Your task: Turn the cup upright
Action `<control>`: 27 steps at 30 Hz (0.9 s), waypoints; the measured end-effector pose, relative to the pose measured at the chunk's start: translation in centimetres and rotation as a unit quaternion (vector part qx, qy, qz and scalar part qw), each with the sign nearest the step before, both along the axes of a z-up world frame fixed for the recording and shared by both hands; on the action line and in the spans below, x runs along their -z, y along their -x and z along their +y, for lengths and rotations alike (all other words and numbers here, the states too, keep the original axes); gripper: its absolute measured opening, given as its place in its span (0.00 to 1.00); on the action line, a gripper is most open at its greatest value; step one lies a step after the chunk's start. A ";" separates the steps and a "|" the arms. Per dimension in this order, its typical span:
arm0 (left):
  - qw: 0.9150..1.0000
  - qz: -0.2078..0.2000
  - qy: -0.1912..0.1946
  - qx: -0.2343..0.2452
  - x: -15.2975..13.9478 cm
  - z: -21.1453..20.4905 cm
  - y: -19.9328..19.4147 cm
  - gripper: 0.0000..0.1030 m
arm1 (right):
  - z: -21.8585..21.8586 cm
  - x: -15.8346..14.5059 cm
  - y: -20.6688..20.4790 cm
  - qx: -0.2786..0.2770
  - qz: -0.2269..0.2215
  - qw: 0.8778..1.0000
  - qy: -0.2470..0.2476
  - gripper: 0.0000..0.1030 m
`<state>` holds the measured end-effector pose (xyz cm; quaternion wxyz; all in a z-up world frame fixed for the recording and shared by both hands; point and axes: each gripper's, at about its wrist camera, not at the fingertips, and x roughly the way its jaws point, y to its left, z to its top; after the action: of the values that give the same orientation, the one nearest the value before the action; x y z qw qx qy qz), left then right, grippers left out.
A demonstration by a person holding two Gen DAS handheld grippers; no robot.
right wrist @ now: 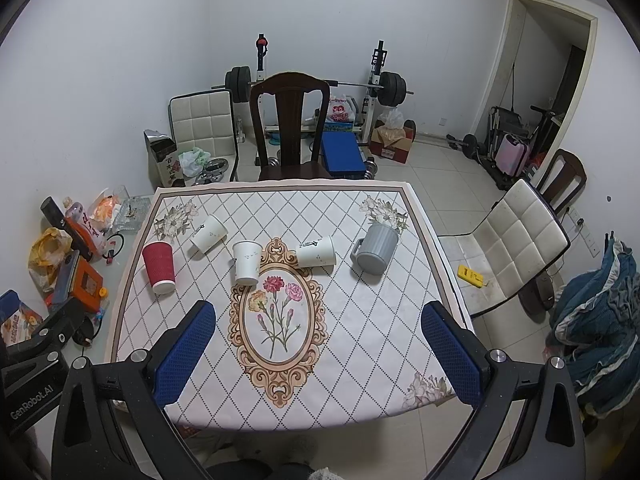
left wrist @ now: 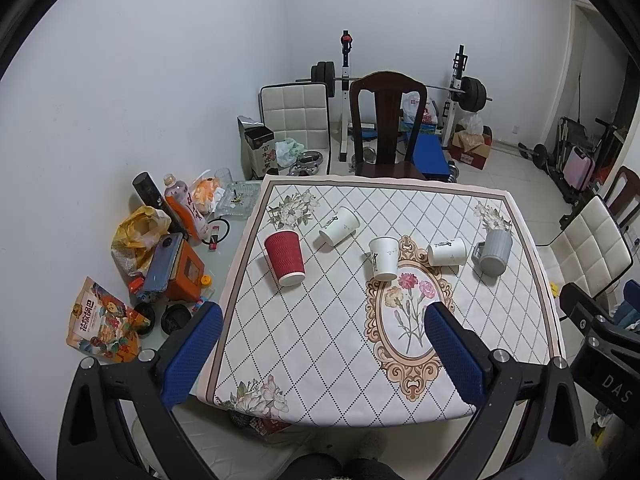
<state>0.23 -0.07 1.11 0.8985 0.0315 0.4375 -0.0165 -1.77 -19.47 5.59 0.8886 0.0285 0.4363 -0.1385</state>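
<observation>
Several cups sit in a row on the patterned tablecloth (left wrist: 320, 340). A red ribbed paper cup (left wrist: 285, 258) (right wrist: 159, 266), a white paper cup (left wrist: 383, 258) (right wrist: 246, 262) and a grey ribbed mug (left wrist: 495, 252) (right wrist: 376, 249) stand upside down. Two white paper cups lie on their sides, one at the back left (left wrist: 339, 225) (right wrist: 209, 233) and one right of centre (left wrist: 446, 251) (right wrist: 316, 256). My left gripper (left wrist: 324, 356) is open and empty above the near table edge. My right gripper (right wrist: 318, 354) is open and empty, also near the front edge.
Left of the cloth lie snack bags (left wrist: 105, 326), an orange box with a phone (left wrist: 176, 270), bottles (left wrist: 185, 208) and a glass tray (left wrist: 236, 198). A dark wooden chair (left wrist: 386, 128) stands behind the table. A white padded chair (right wrist: 516, 244) stands on the right. Gym gear fills the back.
</observation>
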 end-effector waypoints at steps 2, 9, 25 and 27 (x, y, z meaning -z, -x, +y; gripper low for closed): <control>1.000 -0.001 0.000 0.000 -0.3 -0.1 -0.2 1.00 | 0.0 0.0 0.0 0.000 0.000 1.000 0.000 1.00; 1.000 -0.001 0.000 0.000 -0.1 -0.1 -0.1 1.00 | 0.1 0.0 0.0 0.000 0.000 1.000 0.000 1.00; 1.000 -0.002 0.002 -0.001 -0.8 -0.5 -0.3 1.00 | 0.1 -0.3 -0.3 -0.001 0.001 1.000 -0.003 1.00; 1.000 -0.002 0.002 -0.002 -0.8 -0.5 -0.3 1.00 | 0.1 -0.5 -0.5 -0.002 0.001 1.000 -0.004 1.00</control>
<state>0.52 -0.54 1.88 0.8996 0.0288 0.4355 -0.0156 -1.32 -19.40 6.09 0.8883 0.0305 0.4379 -0.1350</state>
